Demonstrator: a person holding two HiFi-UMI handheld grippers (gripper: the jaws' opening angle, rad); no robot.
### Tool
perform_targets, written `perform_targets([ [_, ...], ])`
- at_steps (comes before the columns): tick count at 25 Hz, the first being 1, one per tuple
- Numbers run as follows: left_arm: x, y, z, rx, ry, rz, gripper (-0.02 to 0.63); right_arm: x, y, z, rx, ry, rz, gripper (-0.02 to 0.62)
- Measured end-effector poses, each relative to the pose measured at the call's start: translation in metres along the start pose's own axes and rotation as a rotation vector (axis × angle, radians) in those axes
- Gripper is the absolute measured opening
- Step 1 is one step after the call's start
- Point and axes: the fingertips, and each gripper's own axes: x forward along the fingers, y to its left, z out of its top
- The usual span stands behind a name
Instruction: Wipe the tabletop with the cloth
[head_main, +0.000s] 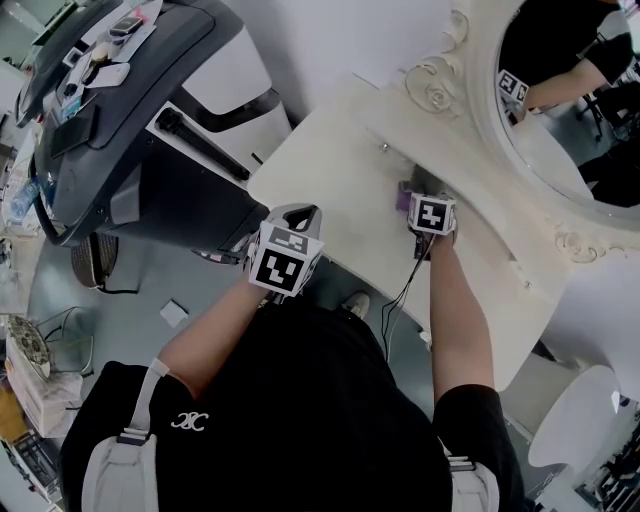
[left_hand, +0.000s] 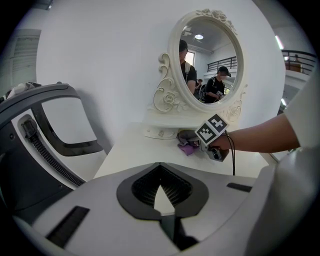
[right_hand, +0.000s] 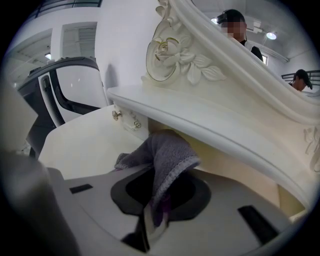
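A person in a black top stood at the near edge of a white surface (head_main: 340, 180), both bare forearms reaching forward. The left arm (head_main: 205, 335) was bent and kept close to the body. The right arm (head_main: 462, 320) stretched almost straight across toward the far edge.

Two hand-held grippers were in use, each carrying one marker cube (head_main: 283, 262), along with one cloth and one mirror.

The left hand-held gripper (left_hand: 160, 186) was poised at the near edge by the left corner. Its jaws were drawn together with nothing between them. Whether it touched the surface could not be told.

A thin black cable (head_main: 402, 292) trailed from the other hand's tool back over the near edge. Off the left edge stood a large dark grey machine (head_main: 130, 170).

Farther in, the right hand-held gripper (right_hand: 158, 212) was clamped tight on a fold of the grey, purple-edged cloth (right_hand: 165, 155). The rest of the cloth lay bunched on the surface at its far edge, tucked under the cream ledge (right_hand: 200, 120) at the mirror's foot.

Above the ledge, the oval mirror (left_hand: 212, 55) in its carved cream frame rose along the far edge. At least two people in dark caps were reflected in its glass.
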Motion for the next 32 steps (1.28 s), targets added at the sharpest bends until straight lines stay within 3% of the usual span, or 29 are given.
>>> perform_targets([
  [8, 0.011, -0.011, 0.020, 0.009, -0.015, -0.009, 0.000, -0.052, 0.007, -0.009, 0.164, -0.234, 0.048, 0.058],
  [16, 0.027, -0.067, 0.068, 0.074, -0.115, -0.117, 0.000, -0.171, -0.009, -0.005, 0.323, -0.448, 0.040, 0.060],
  [20, 0.019, -0.099, 0.101, 0.097, -0.187, -0.193, 0.000, -0.233, -0.030, 0.012, 0.337, -0.566, -0.024, 0.060],
  [27, -0.005, -0.146, 0.153, 0.187, -0.325, -0.276, 0.000, -0.328, -0.063, 0.031, 0.328, -0.795, -0.214, 0.060],
  [29, -0.009, -0.155, 0.160, 0.204, -0.349, -0.300, 0.000, -0.343, -0.067, 0.032, 0.318, -0.830, -0.249, 0.060],
  [32, -0.010, -0.165, 0.159, 0.232, -0.353, -0.315, 0.000, -0.339, -0.069, 0.027, 0.330, -0.805, -0.247, 0.060],
])
